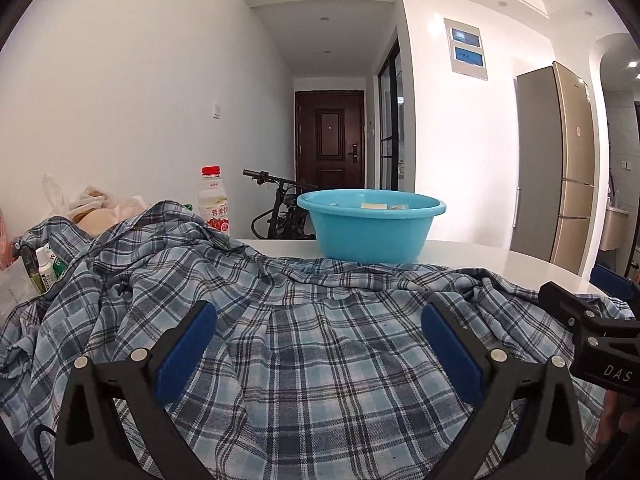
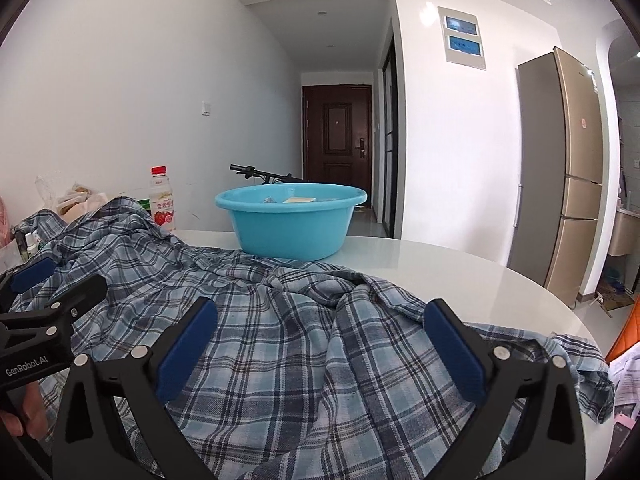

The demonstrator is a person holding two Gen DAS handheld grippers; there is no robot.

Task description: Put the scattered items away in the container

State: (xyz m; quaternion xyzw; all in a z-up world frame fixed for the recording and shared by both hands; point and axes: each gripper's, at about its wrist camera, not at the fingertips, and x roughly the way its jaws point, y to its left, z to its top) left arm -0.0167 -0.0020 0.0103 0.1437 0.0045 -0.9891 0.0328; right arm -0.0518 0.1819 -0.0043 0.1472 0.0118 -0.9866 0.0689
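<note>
A blue plaid shirt (image 1: 304,320) lies spread and crumpled over the white table (image 1: 500,258); it also shows in the right wrist view (image 2: 280,320). A light blue basin (image 1: 370,226) stands at the far side, holding a few small items; it also shows in the right wrist view (image 2: 290,222). My left gripper (image 1: 320,324) is open and empty just above the shirt. My right gripper (image 2: 320,324) is open and empty above the shirt's right part. Each gripper shows at the edge of the other's view, the right one (image 1: 592,320) and the left one (image 2: 48,308).
A drink bottle with a red cap (image 1: 214,202) stands at the back left, near plastic bags (image 1: 100,204) and small bottles (image 1: 46,268). A fridge (image 2: 560,208) stands at the right. A bike (image 1: 280,208) and a dark door (image 1: 330,140) lie beyond the table.
</note>
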